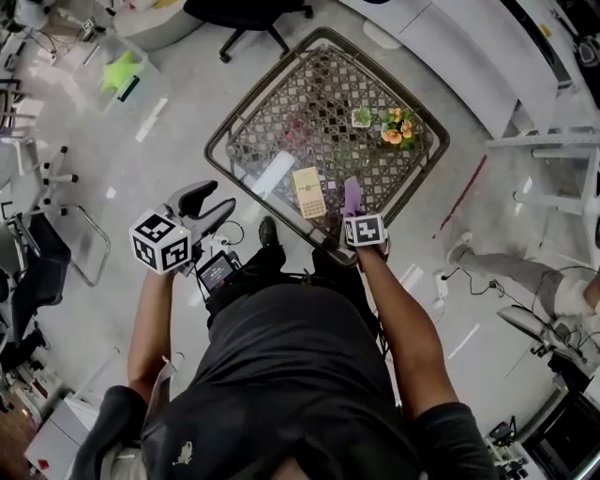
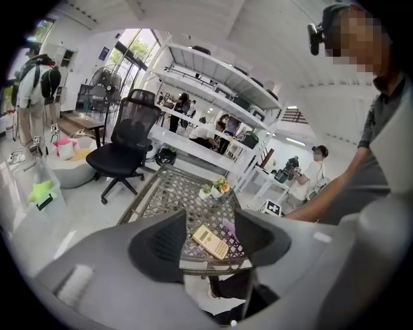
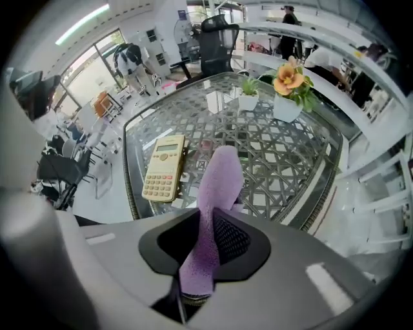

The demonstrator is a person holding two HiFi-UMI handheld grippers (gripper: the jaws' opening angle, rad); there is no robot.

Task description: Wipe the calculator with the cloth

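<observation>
A cream calculator [image 1: 308,191] [image 3: 164,167] [image 2: 211,242] lies flat near the front edge of the glass-topped lattice table [image 1: 225,155]. My right gripper [image 1: 353,217] [image 3: 206,225] points steeply down over that edge, just right of the calculator, shut on a purple cloth [image 1: 352,197] [image 3: 216,193]. The cloth sticks out past the jaws and hangs above the glass, apart from the calculator. Off the table at the left my left gripper [image 1: 221,194] [image 2: 211,222] is raised and open, with nothing between its fingers.
Two small potted plants, one green [image 1: 362,116] and one with orange flowers [image 1: 398,127], stand at the table's far right. A black office chair [image 1: 248,14] is beyond the table. Metal frames [image 1: 66,216] and cables lie on the floor; another person [image 1: 562,291] is at the right.
</observation>
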